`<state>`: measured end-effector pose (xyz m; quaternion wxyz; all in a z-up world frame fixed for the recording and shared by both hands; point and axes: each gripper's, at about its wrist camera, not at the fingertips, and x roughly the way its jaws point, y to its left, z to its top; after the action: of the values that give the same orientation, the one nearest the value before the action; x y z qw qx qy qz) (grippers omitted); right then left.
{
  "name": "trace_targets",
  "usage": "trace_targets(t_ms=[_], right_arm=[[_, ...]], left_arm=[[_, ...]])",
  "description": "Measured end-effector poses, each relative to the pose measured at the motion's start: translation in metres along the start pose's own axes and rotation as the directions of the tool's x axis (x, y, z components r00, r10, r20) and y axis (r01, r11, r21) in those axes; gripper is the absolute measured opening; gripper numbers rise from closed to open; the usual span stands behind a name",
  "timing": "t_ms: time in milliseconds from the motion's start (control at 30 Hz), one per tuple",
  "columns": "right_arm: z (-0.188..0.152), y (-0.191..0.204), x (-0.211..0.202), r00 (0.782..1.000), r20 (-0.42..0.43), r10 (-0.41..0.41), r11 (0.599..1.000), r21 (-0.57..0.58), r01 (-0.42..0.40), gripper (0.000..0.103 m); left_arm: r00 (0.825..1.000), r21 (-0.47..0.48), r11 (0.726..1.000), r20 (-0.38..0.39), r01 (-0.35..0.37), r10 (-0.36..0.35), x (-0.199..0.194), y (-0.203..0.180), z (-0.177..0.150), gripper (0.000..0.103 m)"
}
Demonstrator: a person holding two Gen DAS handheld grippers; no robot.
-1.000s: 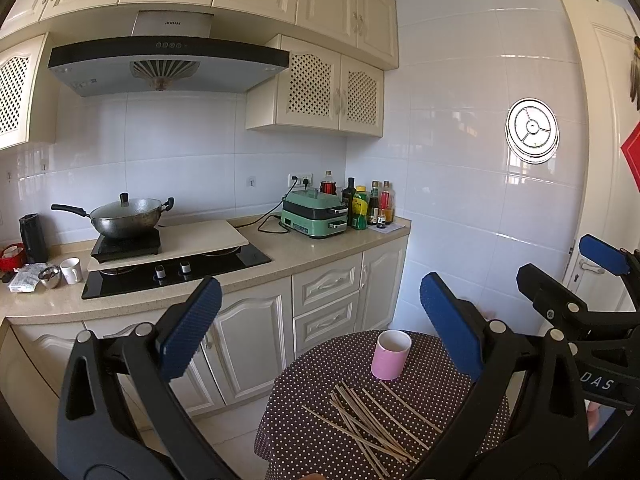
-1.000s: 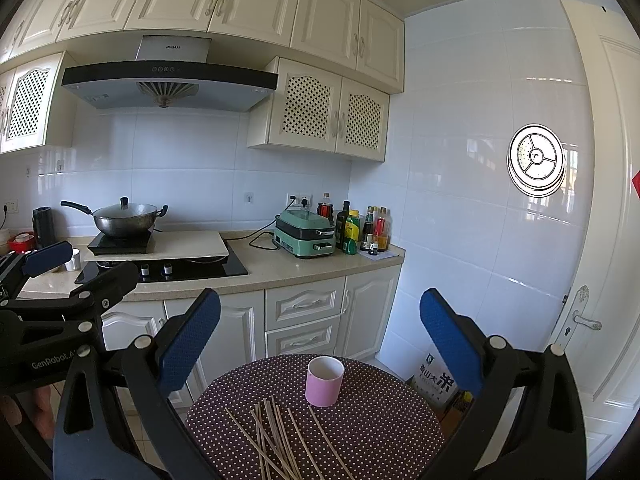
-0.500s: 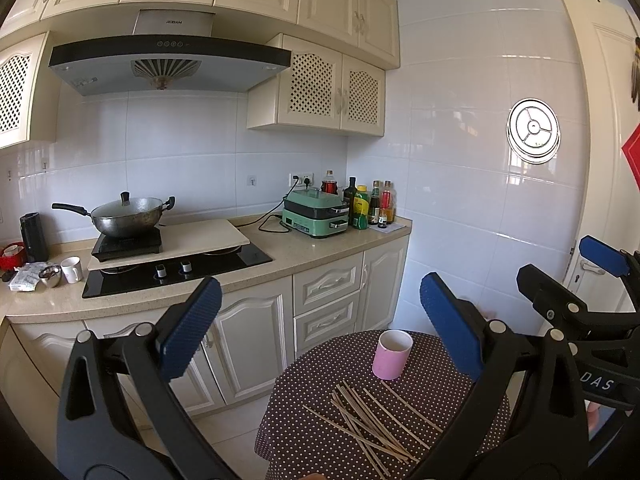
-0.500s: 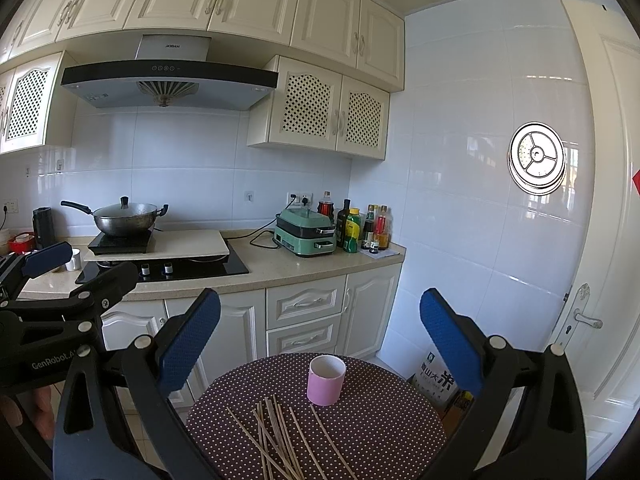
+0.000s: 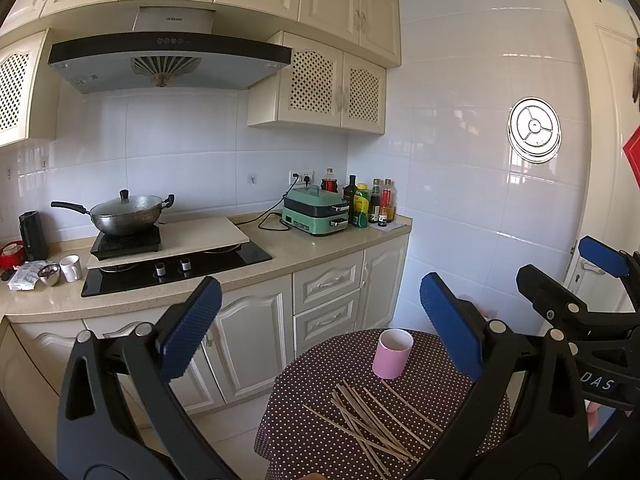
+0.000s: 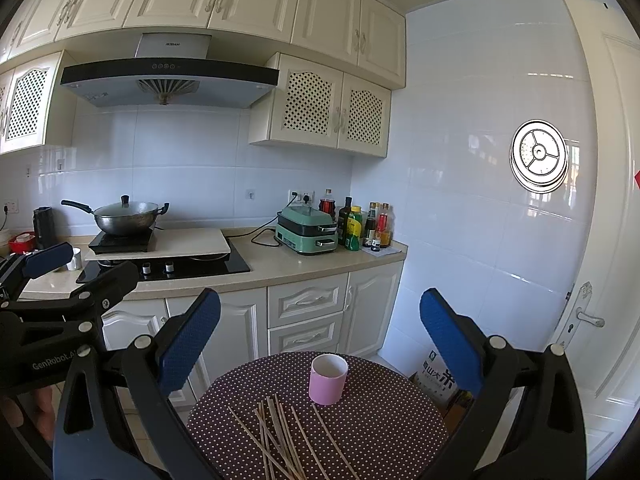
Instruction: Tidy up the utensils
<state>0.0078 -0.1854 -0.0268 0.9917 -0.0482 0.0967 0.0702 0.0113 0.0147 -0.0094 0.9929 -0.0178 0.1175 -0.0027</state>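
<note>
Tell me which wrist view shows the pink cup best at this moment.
The right wrist view: the pink cup stands near the picture's centre, upright, unobstructed, its open mouth clear, just beyond the scattered sticks. In the left wrist view the pink cup is also whole and upright but sits off to the right, close to that gripper's right finger.

Thin sticks and a pink cup on the dotted table

We see a loose scatter of thin wooden sticks (image 6: 280, 436), some crossing, lying flat on the dark polka-dot table (image 6: 384, 432). Just beyond them stands a pink cup (image 6: 328, 379), upright, open-mouthed, white inside, apart from the sticks.
</note>
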Motion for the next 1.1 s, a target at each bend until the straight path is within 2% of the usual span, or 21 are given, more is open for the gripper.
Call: trace_targets(t_ms=[833, 1100], right_arm=[[-0.005, -0.009, 0.003, 1.000, -0.006, 0.003, 1.000, 0.018, -0.003, 0.096], [-0.009, -0.011, 0.006, 0.999, -0.034, -0.008, 0.999, 0.031, 0.009, 0.096]], left_arm=[[1.000, 0.014, 1.000, -0.016, -0.001, 0.001, 0.006, -0.007, 0.004, 0.097], [1.000, 0.030, 1.000, -0.024, 0.003, -0.003, 0.009, -0.012, 0.001, 0.097]])
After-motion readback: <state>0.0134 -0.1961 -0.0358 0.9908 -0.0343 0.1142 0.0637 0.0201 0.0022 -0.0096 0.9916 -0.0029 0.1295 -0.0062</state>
